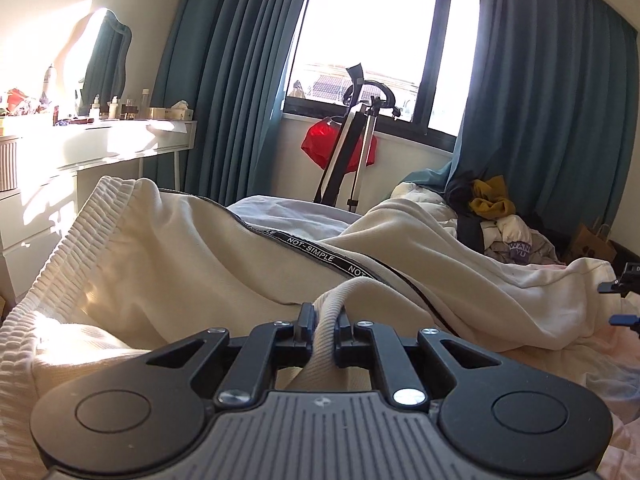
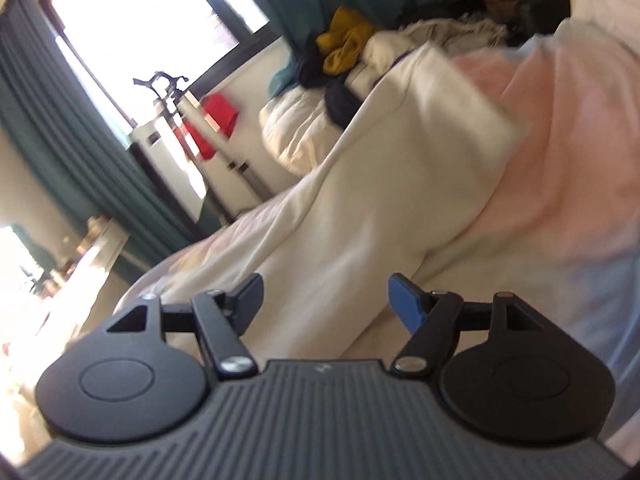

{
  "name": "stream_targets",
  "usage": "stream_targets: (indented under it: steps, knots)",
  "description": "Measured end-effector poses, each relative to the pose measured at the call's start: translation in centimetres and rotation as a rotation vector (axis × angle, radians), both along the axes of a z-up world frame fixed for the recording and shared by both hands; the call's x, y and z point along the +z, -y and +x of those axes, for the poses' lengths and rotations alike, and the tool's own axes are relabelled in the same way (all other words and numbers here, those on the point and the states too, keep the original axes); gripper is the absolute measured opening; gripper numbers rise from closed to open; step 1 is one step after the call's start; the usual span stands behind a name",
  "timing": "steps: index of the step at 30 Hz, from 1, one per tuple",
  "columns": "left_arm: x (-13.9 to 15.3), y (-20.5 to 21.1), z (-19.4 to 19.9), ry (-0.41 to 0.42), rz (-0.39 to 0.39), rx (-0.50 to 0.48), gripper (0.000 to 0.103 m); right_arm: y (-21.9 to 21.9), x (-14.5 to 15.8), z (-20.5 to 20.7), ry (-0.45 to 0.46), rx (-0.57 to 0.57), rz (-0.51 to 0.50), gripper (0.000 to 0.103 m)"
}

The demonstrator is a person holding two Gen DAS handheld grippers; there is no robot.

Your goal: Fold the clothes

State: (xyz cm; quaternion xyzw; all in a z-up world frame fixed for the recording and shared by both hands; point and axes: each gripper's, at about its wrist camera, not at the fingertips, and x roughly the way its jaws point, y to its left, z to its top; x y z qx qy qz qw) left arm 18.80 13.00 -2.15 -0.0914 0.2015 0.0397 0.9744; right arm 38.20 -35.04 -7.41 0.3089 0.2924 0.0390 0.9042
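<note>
Left wrist: left gripper (image 1: 323, 326) pinches cream trousers (image 1: 192, 256) | right gripper (image 2: 326, 300) wide (blurred)

The bed (image 1: 288, 210) carries everything, covered by a pale sheet that turns pink toward its near right side (image 2: 560, 168). A pair of cream trousers (image 1: 224, 248) lies stretched across it, ribbed waistband toward the left and a black stripe with white lettering running along the leg. At the far end, against the curtain, a heap of clothes (image 1: 500, 216) sits on the bed, with a mustard-yellow garment (image 2: 344, 40) on top and dark and white pieces beneath. Beside that heap a bunched white quilt (image 2: 304, 128) rests near the bed's far edge.
</note>
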Motion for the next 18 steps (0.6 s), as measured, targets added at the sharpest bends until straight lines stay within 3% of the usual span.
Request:
stream_targets:
  steps: [2,5,7,10,12,15,18]
  knots:
    - [0.0,0.1,-0.1,-0.004,-0.007,0.003,0.01,-4.2,-1.8,-0.7,-0.071,0.114,0.01,0.066]
    - [-0.1,0.2,-0.1,-0.002,0.003,0.003,0.01,-7.4,-2.7,0.4,-0.082,0.128,-0.04,0.063]
    - [-0.2,0.2,-0.2,0.002,0.004,0.001,0.01,-9.5,-3.3,1.1,-0.089,0.137,-0.074,0.053]
    - [-0.3,0.2,-0.3,0.007,0.001,-0.003,0.01,-12.7,-4.2,2.1,-0.1,0.15,-0.124,0.054]
    - [-0.5,0.2,-0.2,0.009,-0.006,-0.003,0.01,-10.8,-3.9,2.7,-0.066,0.048,0.045,0.055]
    - [-0.6,0.0,0.0,0.011,-0.029,-0.004,0.01,-8.7,-3.5,3.9,-0.058,-0.04,0.197,0.055]
    - [-0.8,-0.3,0.0,0.013,-0.052,-0.004,0.01,-8.2,-1.6,6.0,0.001,-0.046,0.17,0.055]
